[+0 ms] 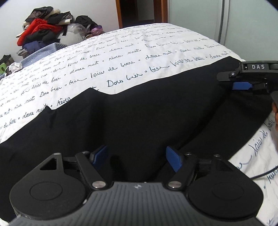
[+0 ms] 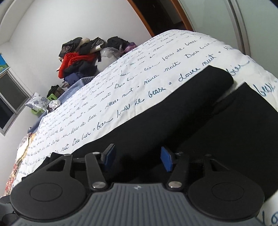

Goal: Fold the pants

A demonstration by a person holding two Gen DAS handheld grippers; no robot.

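Note:
Black pants [image 1: 139, 118] lie spread flat across the near part of the bed, over a white bedspread with blue handwriting [image 1: 121, 57]. My left gripper [image 1: 137, 158] is open just above the near edge of the pants, holding nothing. My right gripper shows in the left wrist view at the far right [image 1: 243, 86], low over the pants. In the right wrist view my right gripper [image 2: 137, 157] is open over the black pants [image 2: 199, 125], holding nothing. Two separate pant legs [image 2: 220, 78] end near the bed's right side.
A pile of red, black and blue clothes [image 1: 43, 29] sits at the far left of the bed by the wall, also in the right wrist view [image 2: 78, 59]. A doorway [image 1: 139, 12] is behind the bed. A window [image 2: 10, 102] is on the left wall.

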